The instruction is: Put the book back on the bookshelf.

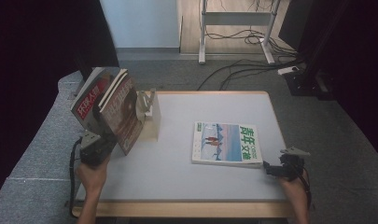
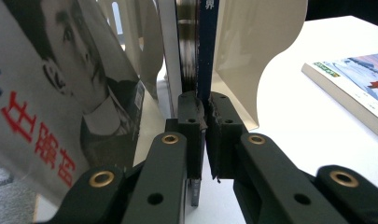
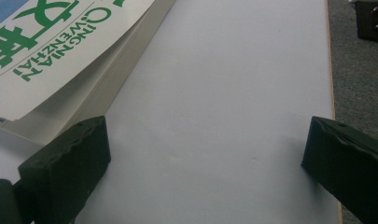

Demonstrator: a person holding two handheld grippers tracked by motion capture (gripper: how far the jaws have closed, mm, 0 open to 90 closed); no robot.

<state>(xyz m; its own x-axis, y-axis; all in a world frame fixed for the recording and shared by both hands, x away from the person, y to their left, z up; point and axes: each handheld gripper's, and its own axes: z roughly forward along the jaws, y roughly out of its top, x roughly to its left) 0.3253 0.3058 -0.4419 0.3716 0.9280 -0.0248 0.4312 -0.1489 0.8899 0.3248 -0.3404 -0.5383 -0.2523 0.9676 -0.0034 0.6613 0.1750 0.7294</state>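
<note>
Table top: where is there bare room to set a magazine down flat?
Bare table runs along the near edge, and between the white bookend rack and the flat green-titled magazine; the far right corner is bare too. It is crowded at the left, where the left gripper clamps a magazine by the rack.

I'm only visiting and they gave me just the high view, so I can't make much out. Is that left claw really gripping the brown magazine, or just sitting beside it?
Observer: Gripping. In the left gripper view the left gripper has its jaws pinched on the lower edge of the brown magazine.
Operator: Is anything right behind it?
Observer: Yes, a cream file rack stands just past it, with rounded dividers.
Operator: And the other claw, by the flat magazine?
Observer: The right gripper is open, its jaws wide apart with bare table between them.
Operator: Is it touching the magazine?
Observer: The green-lettered magazine lies beside one jaw; contact I cannot tell.
</note>
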